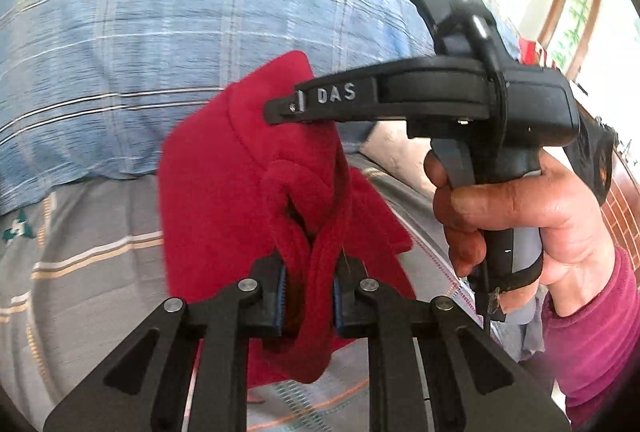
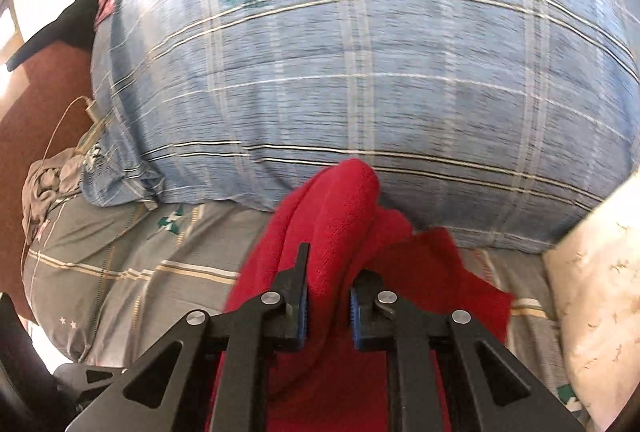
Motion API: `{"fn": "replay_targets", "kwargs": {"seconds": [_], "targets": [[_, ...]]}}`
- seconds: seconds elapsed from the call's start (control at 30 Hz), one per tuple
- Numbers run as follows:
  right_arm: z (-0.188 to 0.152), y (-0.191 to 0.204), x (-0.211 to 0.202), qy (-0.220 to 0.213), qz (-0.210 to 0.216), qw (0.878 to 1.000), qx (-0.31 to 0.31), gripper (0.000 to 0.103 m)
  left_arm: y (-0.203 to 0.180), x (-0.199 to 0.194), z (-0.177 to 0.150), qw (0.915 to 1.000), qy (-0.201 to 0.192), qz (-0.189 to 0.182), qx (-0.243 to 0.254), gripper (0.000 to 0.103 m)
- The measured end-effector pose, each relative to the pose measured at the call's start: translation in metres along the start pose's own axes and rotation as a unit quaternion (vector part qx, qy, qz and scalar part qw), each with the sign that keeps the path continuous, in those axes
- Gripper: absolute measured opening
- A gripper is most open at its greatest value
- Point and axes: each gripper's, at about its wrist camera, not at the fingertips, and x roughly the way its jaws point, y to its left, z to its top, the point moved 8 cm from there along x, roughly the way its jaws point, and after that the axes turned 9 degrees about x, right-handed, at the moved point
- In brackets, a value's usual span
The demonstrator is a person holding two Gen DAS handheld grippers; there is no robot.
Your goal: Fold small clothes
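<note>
Mid-fold: left gripper [image 1: 308,302] and right gripper [image 2: 329,316] each pinching soft red fleece garment [image 1: 224,168] between jaws, lifted; next, lay flat.

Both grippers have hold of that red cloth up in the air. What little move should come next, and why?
Probably draw the two grippers apart to stretch it flat. The left gripper and right gripper each pinch a bunched part of the red fleece garment, which hangs crumpled above the grey plaid bedsheet; it looks too rumpled to fold neatly yet.
</note>
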Motion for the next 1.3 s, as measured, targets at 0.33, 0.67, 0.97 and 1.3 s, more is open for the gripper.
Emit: {"fn": "replay_targets", "kwargs": {"seconds": [0.33,0.67,0.97,1.3], "targets": [[-0.034,-0.084,0.044,0.042,-0.026,0.996,0.080,0.018,-0.032,0.062,-0.016,0.9982,0.052,-0.029,0.011,0.016],[-0.045,-0.087,-0.025,-0.013,-0.013,0.994,0.106,0.058,-0.018,-0.008,-0.027,0.9978,0.016,-0.045,0.046,0.055],[-0.095,-0.052,-0.007,0.026,-0.034,0.998,0.046,0.022,0.042,-0.008,-0.046,0.9989,0.031,0.035,0.003,0.055],[-0.110,-0.072,-0.017,0.003,-0.028,0.996,0.084,0.026,0.040,0.015,-0.072,0.9978,0.058,0.032,-0.005,0.057]]}}
